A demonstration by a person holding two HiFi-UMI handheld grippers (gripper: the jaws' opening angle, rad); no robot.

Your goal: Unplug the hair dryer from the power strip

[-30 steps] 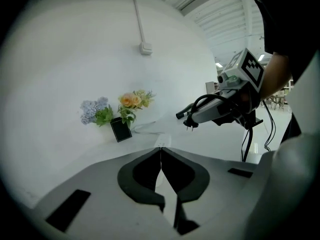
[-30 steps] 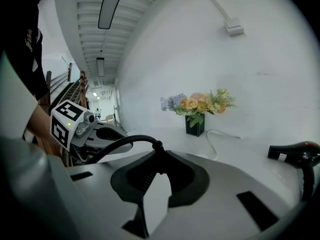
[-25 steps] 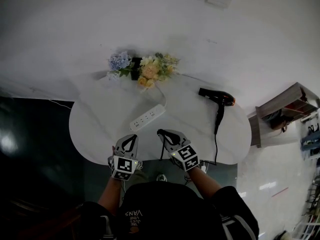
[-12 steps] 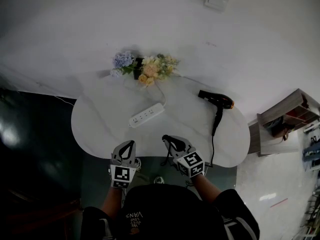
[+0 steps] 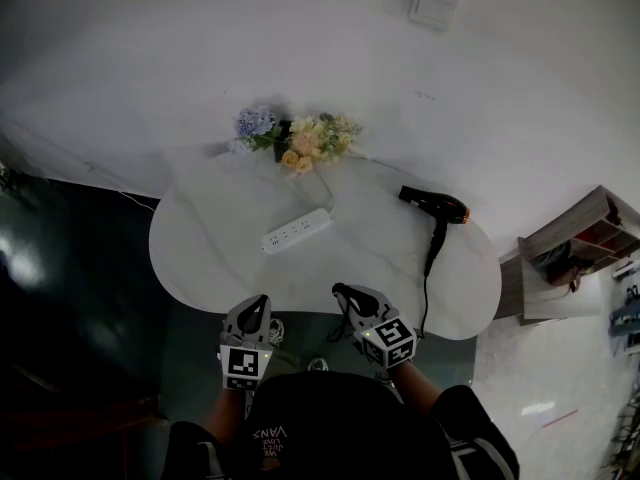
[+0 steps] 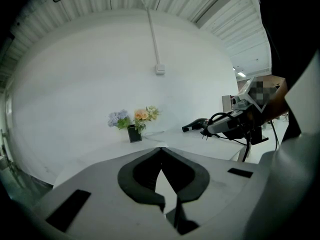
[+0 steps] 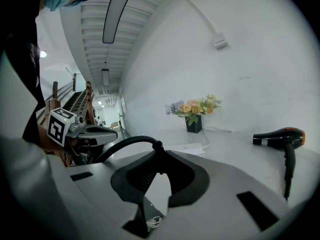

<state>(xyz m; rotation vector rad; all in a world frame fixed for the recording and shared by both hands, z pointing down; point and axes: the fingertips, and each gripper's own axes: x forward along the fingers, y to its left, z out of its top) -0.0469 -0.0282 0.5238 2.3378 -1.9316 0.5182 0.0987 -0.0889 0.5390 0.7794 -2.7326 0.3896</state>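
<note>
We hold the right gripper [image 5: 342,291] over the near edge of the desk [image 5: 200,258], its jaws clamped on the dryer's black plug [image 7: 158,146]. The cord [image 7: 120,145] arches away from the jaw tips. The plug is well apart from the strip [image 5: 296,231], which lies mid-desk in front of the flowers [image 5: 300,140]. The dryer [image 5: 435,202] lies on the desk's right side, and its cord trails toward the near edge. Our left gripper [image 5: 260,302] hangs near the right one, jaws together with nothing between them.
</note>
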